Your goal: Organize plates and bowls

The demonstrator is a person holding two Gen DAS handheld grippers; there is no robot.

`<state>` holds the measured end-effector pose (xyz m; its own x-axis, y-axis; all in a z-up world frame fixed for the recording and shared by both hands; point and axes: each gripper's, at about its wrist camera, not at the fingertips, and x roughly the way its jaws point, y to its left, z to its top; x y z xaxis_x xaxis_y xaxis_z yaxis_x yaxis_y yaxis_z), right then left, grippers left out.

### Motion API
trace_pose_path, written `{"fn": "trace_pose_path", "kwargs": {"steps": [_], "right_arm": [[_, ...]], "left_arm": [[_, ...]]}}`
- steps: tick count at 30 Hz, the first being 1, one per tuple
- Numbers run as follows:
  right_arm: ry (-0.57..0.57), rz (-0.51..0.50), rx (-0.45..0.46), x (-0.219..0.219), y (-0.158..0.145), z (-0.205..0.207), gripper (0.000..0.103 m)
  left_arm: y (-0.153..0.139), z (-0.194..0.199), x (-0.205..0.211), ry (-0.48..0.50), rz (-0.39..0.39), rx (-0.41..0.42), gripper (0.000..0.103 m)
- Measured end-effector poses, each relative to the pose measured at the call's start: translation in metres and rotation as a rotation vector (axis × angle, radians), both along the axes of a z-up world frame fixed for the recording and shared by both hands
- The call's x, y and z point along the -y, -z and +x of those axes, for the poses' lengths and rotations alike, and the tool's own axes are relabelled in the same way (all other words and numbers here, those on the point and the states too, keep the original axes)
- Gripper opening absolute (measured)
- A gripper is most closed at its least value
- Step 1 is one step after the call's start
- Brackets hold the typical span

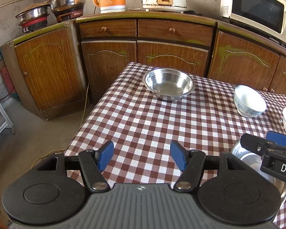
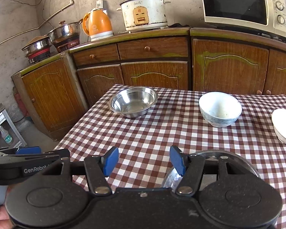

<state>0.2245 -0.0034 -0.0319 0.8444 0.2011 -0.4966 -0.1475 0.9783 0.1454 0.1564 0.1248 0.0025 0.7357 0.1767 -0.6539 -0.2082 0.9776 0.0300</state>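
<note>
Looking forward from two handheld grippers over a table (image 1: pixel 143 118) covered in a brown-and-white checked cloth. Low in the left wrist view, the left gripper (image 1: pixel 142 155) has its blue pads spread apart with only cloth between them, grasping nothing. Low in the right wrist view, the right gripper (image 2: pixel 142 159) is likewise spread and empty; its right pad hangs over the rim of a steel plate (image 2: pixel 238 157) lying at the lower right of that frame, though contact cannot be told. A steel bowl (image 1: pixel 168 84) sits upright near the far edge of the table, in the upper middle of both views. To its right stands a white bowl with a blue pattern (image 2: pixel 220 108), well apart from it. A plain white bowl (image 2: pixel 284 126) is cut off by the right edge, near the patterned one. Behind the table run wooden cabinets (image 2: pixel 154 74) bearing an orange kettle (image 2: pixel 98 25), a white rice cooker (image 2: pixel 145 12) and a microwave (image 2: pixel 242 5).
</note>
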Motion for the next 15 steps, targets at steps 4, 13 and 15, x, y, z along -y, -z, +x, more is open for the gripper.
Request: {"fn": "trace_pose_path", "kwargs": {"steps": [4,13,15], "right_arm": [[-0.001,0.001,-0.003,-0.001,0.001,0.017,0.072],[-0.007,-0.006,0.009,-0.001,-0.002,0.056,0.072],[-0.011,-0.009,0.01,-0.001,-0.002,0.064,0.072]], "left_arm": [[0.002,0.014,-0.006,-0.008,-0.004,-0.008,0.067],[0.002,0.051,-0.018,-0.026,0.042,-0.009,0.067],[0.002,0.058,-0.019,-0.026,0.051,-0.011,0.067]]}}
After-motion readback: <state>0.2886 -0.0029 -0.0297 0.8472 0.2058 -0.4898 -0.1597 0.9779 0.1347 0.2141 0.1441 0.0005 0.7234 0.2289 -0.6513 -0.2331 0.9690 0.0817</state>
